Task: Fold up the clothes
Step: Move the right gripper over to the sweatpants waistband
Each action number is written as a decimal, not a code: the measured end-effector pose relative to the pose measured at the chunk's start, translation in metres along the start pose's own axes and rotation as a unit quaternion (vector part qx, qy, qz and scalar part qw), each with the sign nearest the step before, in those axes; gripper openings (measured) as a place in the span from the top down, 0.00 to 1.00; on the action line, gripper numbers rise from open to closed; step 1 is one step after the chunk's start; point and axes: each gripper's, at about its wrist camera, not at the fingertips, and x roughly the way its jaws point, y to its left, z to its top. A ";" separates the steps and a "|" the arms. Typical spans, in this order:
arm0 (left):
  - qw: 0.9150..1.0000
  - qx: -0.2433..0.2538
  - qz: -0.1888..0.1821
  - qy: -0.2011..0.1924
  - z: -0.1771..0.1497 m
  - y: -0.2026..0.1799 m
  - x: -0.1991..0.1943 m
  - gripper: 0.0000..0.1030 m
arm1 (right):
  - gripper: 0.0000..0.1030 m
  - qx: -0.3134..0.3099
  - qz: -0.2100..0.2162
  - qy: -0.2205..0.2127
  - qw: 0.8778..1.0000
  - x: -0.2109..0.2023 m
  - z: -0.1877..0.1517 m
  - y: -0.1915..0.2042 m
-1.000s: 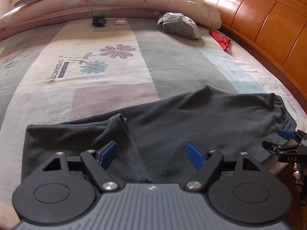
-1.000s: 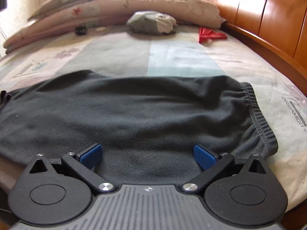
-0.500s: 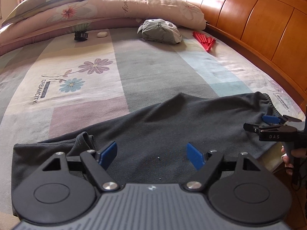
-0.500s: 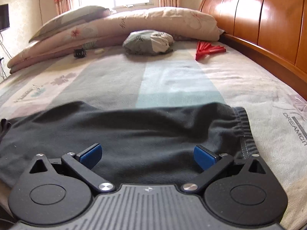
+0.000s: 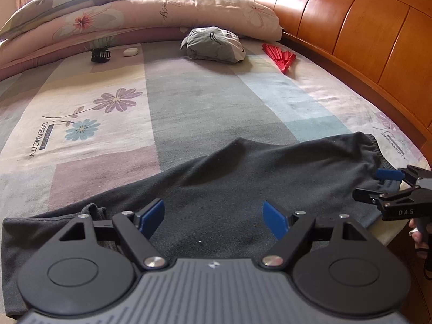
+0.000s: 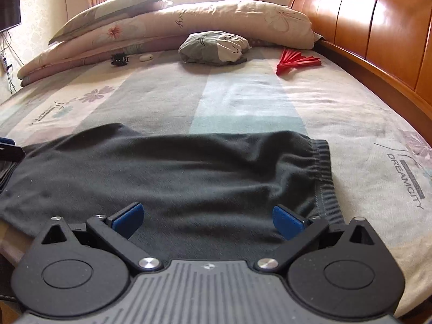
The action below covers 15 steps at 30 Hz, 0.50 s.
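Dark grey trousers (image 5: 243,189) lie flat along the near edge of the bed, waistband (image 6: 324,178) to the right, a folded leg end (image 5: 91,210) to the left. My left gripper (image 5: 213,217) is open and empty, just above the cloth near the leg end. My right gripper (image 6: 208,218) is open and empty over the waist part; it also shows in the left wrist view (image 5: 386,186) at the right bed edge. The left gripper's tip shows at the left edge of the right wrist view (image 6: 8,151).
The patterned bed sheet (image 5: 189,102) stretches ahead. A grey bundled garment (image 5: 213,44), a red folding fan (image 5: 279,56), a black hair clip (image 5: 100,55) and a small white object (image 5: 130,51) lie near the folded quilts (image 5: 162,13). The wooden headboard (image 5: 364,40) runs along the right.
Both grippers have drawn back and tilted up, so more of the bed shows ahead. The trousers lie flatter and further forward in view. Both stayed open.
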 end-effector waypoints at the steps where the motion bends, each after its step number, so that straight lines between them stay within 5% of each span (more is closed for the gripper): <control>1: 1.000 0.001 0.002 0.001 -0.001 0.000 0.000 0.22 | 0.00 -0.002 0.004 -0.005 1.000 0.005 0.003 0.002; 8: 1.000 -0.012 0.016 0.012 -0.006 0.012 0.002 0.22 | 0.00 -0.001 0.001 0.004 1.000 0.029 -0.002 0.002; 12: 1.000 -0.018 0.013 0.013 -0.006 0.014 0.007 0.22 | 0.00 0.016 0.001 0.010 1.000 -0.001 -0.010 -0.005; 15: 1.000 -0.012 0.004 0.015 -0.008 0.008 0.009 0.22 | 0.00 0.089 0.033 -0.012 0.995 -0.030 -0.019 -0.019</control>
